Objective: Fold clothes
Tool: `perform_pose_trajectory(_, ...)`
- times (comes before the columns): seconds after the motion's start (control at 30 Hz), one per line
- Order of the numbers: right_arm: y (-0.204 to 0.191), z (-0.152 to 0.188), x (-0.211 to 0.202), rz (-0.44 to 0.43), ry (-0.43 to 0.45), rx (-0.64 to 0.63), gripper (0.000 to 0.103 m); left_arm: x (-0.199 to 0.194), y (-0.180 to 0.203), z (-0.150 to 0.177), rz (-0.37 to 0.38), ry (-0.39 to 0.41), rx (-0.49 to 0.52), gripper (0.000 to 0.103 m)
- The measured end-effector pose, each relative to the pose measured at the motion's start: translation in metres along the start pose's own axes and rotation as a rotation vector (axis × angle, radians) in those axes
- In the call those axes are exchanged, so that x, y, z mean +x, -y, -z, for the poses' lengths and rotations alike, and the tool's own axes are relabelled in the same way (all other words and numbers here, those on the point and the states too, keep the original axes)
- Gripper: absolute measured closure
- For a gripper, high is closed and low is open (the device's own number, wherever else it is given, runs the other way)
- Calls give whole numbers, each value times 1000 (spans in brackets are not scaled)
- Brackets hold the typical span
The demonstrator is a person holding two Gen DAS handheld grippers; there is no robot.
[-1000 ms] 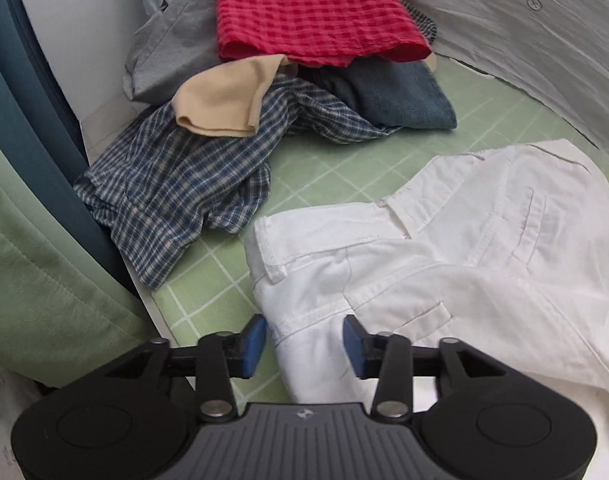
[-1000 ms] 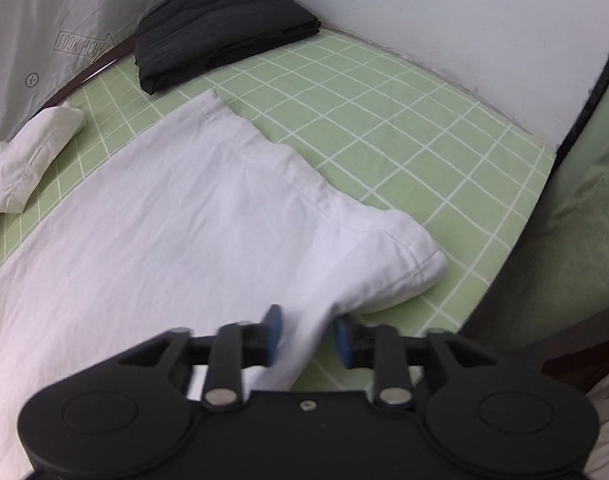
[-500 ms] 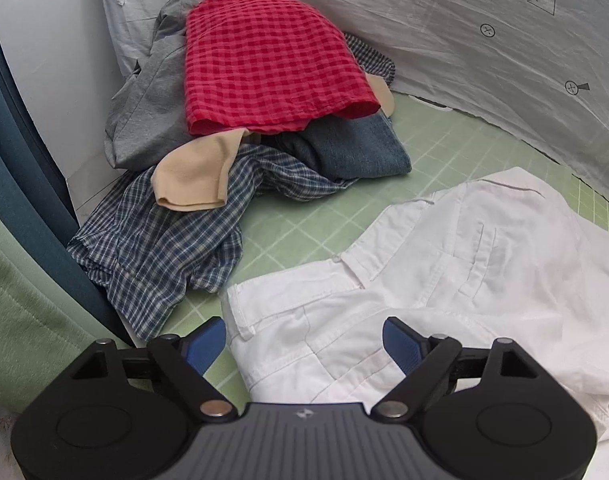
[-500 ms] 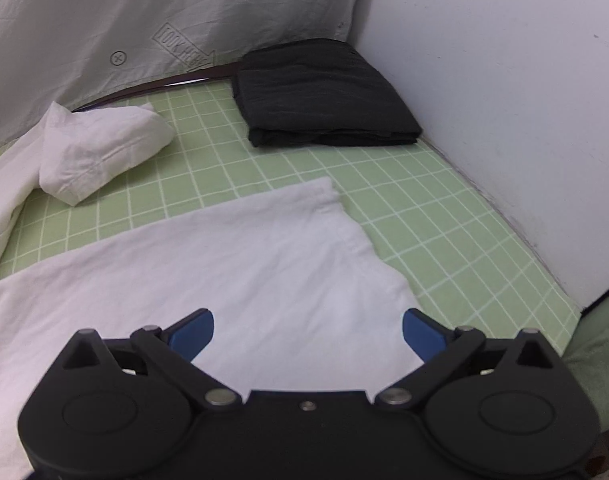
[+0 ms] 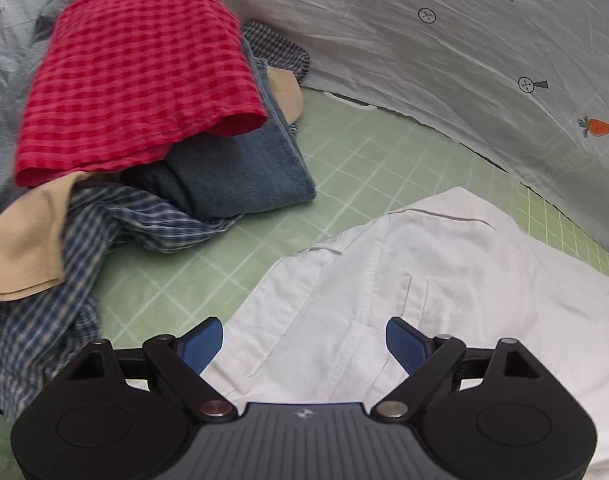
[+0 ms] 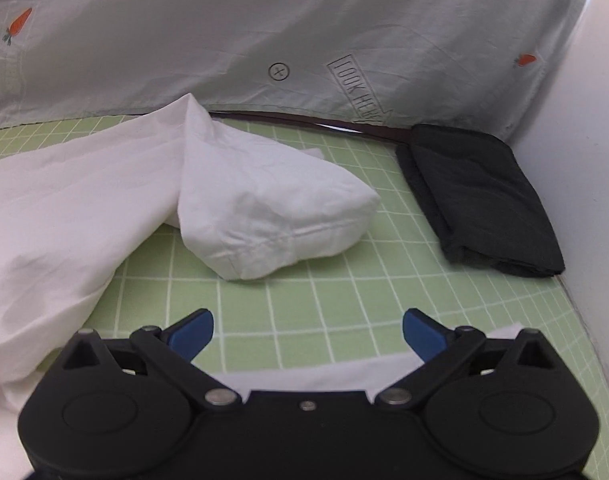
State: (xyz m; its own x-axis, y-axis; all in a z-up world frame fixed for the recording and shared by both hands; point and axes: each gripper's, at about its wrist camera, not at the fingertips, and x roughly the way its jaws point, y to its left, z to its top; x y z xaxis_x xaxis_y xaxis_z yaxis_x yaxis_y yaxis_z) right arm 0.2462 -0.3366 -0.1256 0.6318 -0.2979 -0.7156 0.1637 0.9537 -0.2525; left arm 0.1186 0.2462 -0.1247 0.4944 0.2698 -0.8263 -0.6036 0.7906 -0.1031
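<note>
Now both my hand-held grippers, left (image 5: 304, 340) and right (image 6: 308, 330), have spread wide, releasing the white trousers (image 5: 444, 280), which lie flat on the green grid mat (image 6: 304, 292), ready for folding.

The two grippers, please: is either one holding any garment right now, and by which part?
Nothing is held: the left gripper and right gripper are both open above the white trousers.

Beyond the right gripper (image 6: 307, 334), the grey sheet (image 6: 264, 20) reads "LOOK HERE" in an arrow outline, beside a circled cross.
</note>
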Motion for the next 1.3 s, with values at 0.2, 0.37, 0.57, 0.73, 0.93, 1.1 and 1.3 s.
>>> perform_pose_trajectory(0.2, -40, -33, 44, 50, -67, -136, 2, 44, 17, -18, -16, -46, 30, 14)
perform_pose_trajectory(0.37, -12, -90, 57, 114, 3, -221, 69, 64, 16, -22, -22, -54, 23, 14)
perform_pose_trajectory(0.57, 13, -206, 74, 237, 191, -211, 87, 73, 16, -17, -41, -65, 4, 13)
perform_pose_trajectory(0.73, 17, -226, 74, 186, 274, -135, 48, 72, 22, -12, -65, -67, 10, 13)
perform_pose_trajectory(0.93, 33, -149, 57, 112, 176, 50, 32, 67, 29, -11, -60, -74, 10, 13)
perform_pose_trajectory(1.1, 30, -97, 45, 47, 120, 114, 20, 63, 36, -25, -15, -37, -7, 13)
perform_pose_trajectory(1.3, -18, -92, 55, 91, 168, -106, 5, 77, 63, -48, 32, 13, 119, 7)
